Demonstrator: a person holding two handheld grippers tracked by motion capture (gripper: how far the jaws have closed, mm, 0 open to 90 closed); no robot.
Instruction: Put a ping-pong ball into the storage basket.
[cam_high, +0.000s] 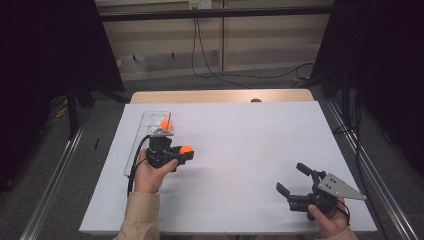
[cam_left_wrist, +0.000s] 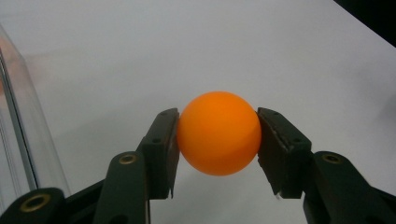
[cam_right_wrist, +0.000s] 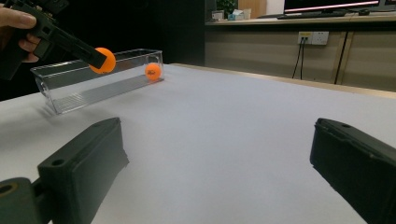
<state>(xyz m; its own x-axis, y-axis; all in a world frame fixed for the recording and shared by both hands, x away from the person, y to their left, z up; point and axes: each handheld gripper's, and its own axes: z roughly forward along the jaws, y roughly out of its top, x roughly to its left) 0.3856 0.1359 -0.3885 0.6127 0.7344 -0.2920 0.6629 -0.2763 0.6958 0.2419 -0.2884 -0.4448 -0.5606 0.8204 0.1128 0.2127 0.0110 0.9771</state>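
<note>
One orange ball (cam_left_wrist: 218, 133) sits pinched between the pads of the left gripper (cam_high: 184, 150), lifted clear of the white table (cam_high: 240, 150) just beside the clear box (cam_high: 145, 131) that already holds another ball (cam_right_wrist: 153, 71), probably so it can join it, while the right gripper (cam_high: 289, 178) waits well apart with its jaws spread and empty.

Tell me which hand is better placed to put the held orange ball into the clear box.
Left. The left gripper is shut on the orange ball and sits right beside the clear box, where another ball lies. The right gripper is open, holds nothing, and is at the table's opposite side.
</note>
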